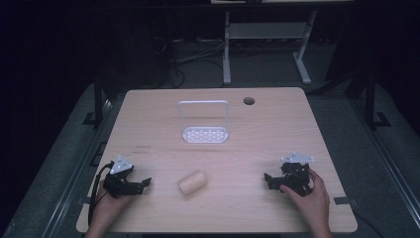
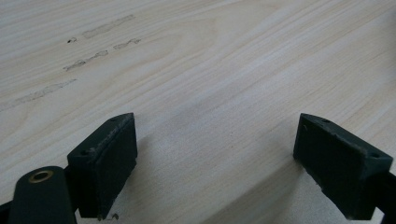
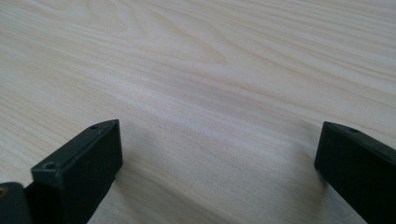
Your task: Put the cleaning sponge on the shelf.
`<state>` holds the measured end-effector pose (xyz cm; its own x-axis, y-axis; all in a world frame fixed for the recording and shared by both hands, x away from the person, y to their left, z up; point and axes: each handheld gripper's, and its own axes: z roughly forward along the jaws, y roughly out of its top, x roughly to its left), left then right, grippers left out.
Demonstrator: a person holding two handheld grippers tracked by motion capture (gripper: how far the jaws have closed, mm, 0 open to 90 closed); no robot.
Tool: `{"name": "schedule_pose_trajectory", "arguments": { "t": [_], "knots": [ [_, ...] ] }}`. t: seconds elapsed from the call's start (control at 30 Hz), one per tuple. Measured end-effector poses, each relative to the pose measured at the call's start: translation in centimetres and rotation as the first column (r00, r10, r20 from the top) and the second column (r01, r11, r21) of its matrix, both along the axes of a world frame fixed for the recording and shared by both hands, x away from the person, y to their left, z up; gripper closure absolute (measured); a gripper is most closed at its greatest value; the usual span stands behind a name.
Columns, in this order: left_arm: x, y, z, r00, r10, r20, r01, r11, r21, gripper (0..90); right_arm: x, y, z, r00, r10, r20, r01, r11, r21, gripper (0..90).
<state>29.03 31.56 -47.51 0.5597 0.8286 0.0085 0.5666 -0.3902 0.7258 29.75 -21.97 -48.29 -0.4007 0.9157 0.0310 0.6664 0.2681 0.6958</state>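
One light wooden table (image 1: 277,124) is being viewed from above, with two grippers being held on it, one per hand. The left gripper (image 1: 144,184) is being held by the left hand (image 1: 106,208) near the front left corner, jaws being pointed toward the middle; the right gripper (image 1: 270,181) is being held by the right hand (image 1: 312,198) near the front right, jaws also being pointed inward. In the left gripper view the left gripper (image 2: 215,158) is being shown with both jaws spread wide, nothing being pinched, bare wood being seen between them. In the right gripper view the right gripper (image 3: 217,163) is likewise being shown spread wide, nothing being gripped. One roll (image 1: 192,182), tan and cylinder-shaped, is lying on its side at the front middle of the table, between the two grippers, nearer the left one, being touched by neither. One white rack (image 1: 204,134), a perforated base with one arched wire frame standing up from it, is sitting behind the roll, well apart from it, at the table's centre. One round hole (image 1: 248,100) is being seen near the far edge. A few faint smudge marks (image 2: 100,28) are being seen on the wood in the left gripper view.
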Motion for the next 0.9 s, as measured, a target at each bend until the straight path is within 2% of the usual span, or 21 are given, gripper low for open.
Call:
{"name": "schedule_pose_trajectory", "arguments": {
  "t": [0.43,0.9],
  "knots": [
    [0.01,0.0,0.0,1.0,-0.002,0.0,0.002,1.0,-0.002,12.9,0.0,0.0,-0.01,1.0,0.0,0.001,0.0,1.0,0.001,0.6],
    [-0.28,-0.79,0.76,0.9979,-0.064,0.004,0.064,0.9979,-0.007,13.4,0.0,-0.01,0.0,1.0,0.0,0.0,0.0,1.0,0.0,0.6]
  ]
}}
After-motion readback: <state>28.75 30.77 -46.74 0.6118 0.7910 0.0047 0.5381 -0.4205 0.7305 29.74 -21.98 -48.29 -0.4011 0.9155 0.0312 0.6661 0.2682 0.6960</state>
